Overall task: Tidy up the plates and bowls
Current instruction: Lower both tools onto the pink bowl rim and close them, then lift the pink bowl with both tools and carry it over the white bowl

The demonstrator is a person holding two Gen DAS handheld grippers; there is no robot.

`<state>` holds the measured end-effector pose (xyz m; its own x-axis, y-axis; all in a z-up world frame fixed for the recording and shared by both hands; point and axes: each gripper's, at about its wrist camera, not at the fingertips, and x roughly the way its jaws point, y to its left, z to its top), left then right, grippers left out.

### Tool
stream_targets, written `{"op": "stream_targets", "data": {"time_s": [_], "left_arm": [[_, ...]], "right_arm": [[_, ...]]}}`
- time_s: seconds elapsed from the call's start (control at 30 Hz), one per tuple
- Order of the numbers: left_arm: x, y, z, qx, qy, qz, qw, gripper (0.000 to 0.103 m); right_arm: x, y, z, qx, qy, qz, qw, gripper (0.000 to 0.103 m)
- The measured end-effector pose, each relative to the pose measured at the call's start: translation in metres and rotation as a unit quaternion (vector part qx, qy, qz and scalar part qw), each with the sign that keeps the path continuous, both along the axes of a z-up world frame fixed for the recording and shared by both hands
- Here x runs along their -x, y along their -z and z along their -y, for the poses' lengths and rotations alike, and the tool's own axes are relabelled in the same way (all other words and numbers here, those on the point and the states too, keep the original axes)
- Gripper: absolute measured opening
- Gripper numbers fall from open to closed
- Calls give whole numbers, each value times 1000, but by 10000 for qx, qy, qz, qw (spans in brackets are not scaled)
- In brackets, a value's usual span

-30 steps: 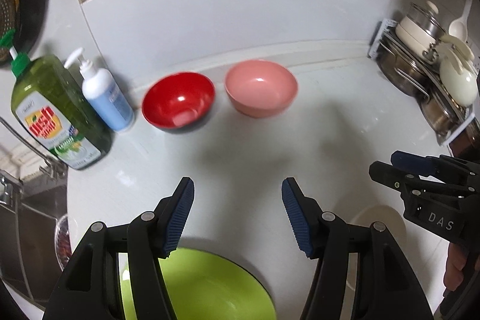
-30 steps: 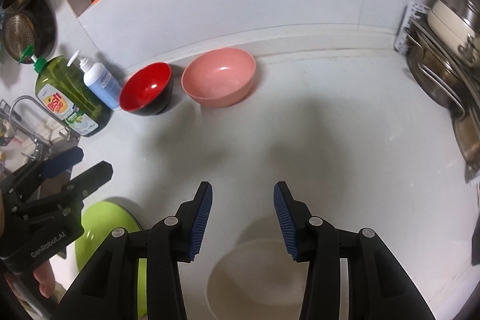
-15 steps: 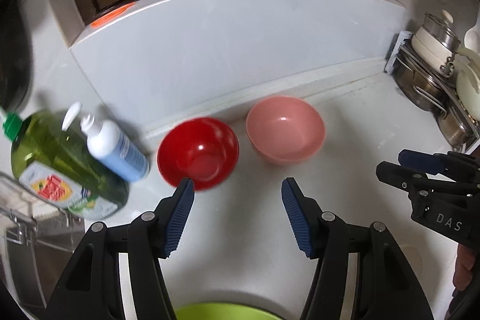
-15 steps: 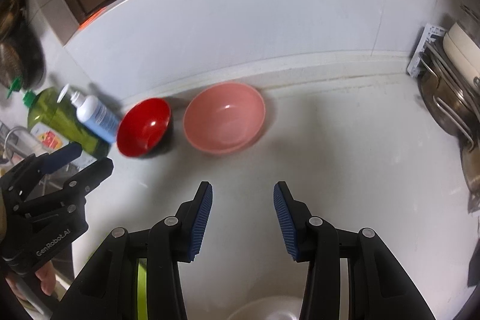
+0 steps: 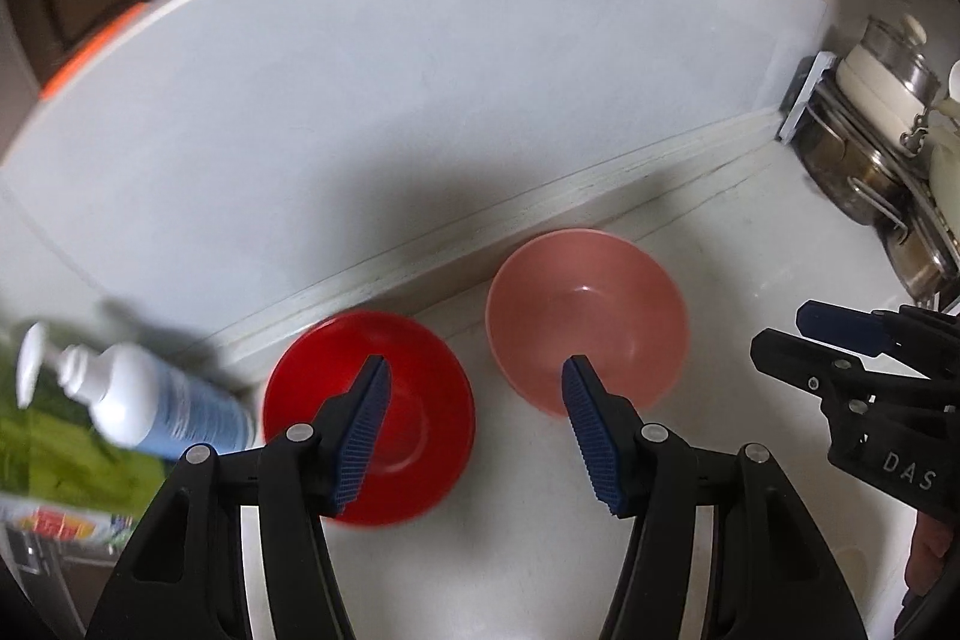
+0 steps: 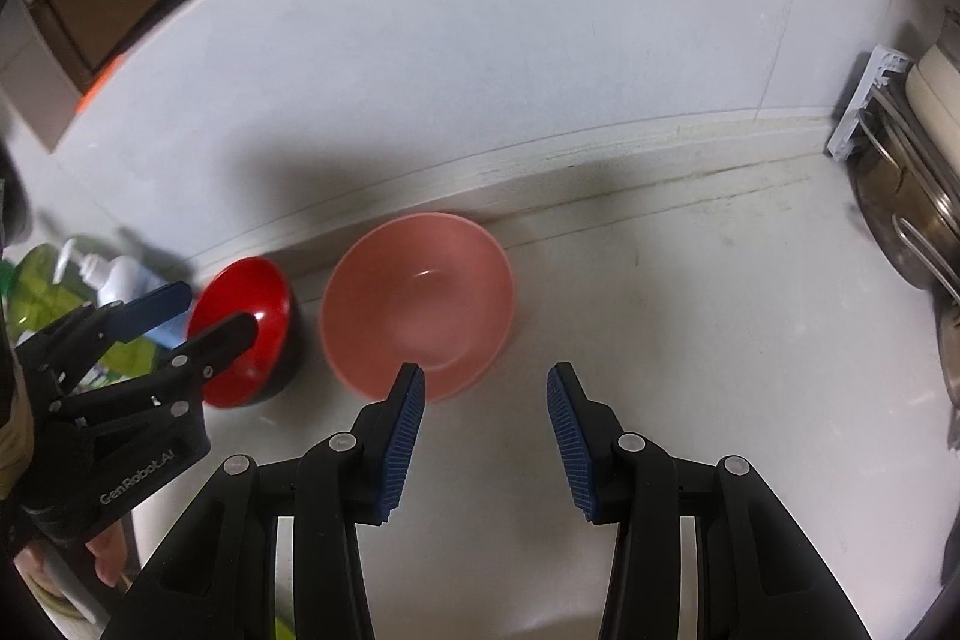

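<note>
A red bowl (image 5: 414, 400) and a pink bowl (image 5: 591, 316) sit side by side on the white counter, close to the back wall. My left gripper (image 5: 477, 370) is open and empty, hovering just before them, its left finger over the red bowl and its right finger over the pink bowl's near rim. In the right wrist view the pink bowl (image 6: 420, 298) lies just ahead of my open, empty right gripper (image 6: 486, 376), whose left fingertip overlaps its near rim. The red bowl (image 6: 246, 310) is left of it, partly behind the left gripper (image 6: 198, 316).
A white pump bottle (image 5: 156, 400) and a green dish-soap bottle (image 5: 54, 454) stand left of the red bowl. A rack of pots and lids (image 5: 882, 142) fills the right side. The back wall (image 5: 420, 70) rises right behind the bowls. Bare counter (image 6: 690, 310) lies right of the pink bowl.
Both grippers have moved forward toward the bowls, which now look larger and closer. The green plate and white plate have dropped out of view below. Both stay open.
</note>
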<state>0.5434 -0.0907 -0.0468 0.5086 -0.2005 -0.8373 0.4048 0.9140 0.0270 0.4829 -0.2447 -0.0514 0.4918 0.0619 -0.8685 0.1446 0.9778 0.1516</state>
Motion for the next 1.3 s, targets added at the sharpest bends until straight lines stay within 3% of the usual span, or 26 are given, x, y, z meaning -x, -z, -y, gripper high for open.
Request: {"op": "stream_targets", "data": {"time_s": [0.47,0.6,1.0,1.3], "left_arm": [[-59,50,23,-295,146,-504,9982,46],[-70,62,31,-345,234,-695,9967,40],[-82,82,40,-344,286,-1001,9940,9],[-75,73,50,-348,269,-966,9944,8]], "right_arm": [[-44,50,14,-353,340,-573,9972,43],[-51,61,16,-447,359,-721,9957,35],[-53,70,16,-581,265,-845,9944,12],[-42,59,20,-608,410,-721,9947,10]]}}
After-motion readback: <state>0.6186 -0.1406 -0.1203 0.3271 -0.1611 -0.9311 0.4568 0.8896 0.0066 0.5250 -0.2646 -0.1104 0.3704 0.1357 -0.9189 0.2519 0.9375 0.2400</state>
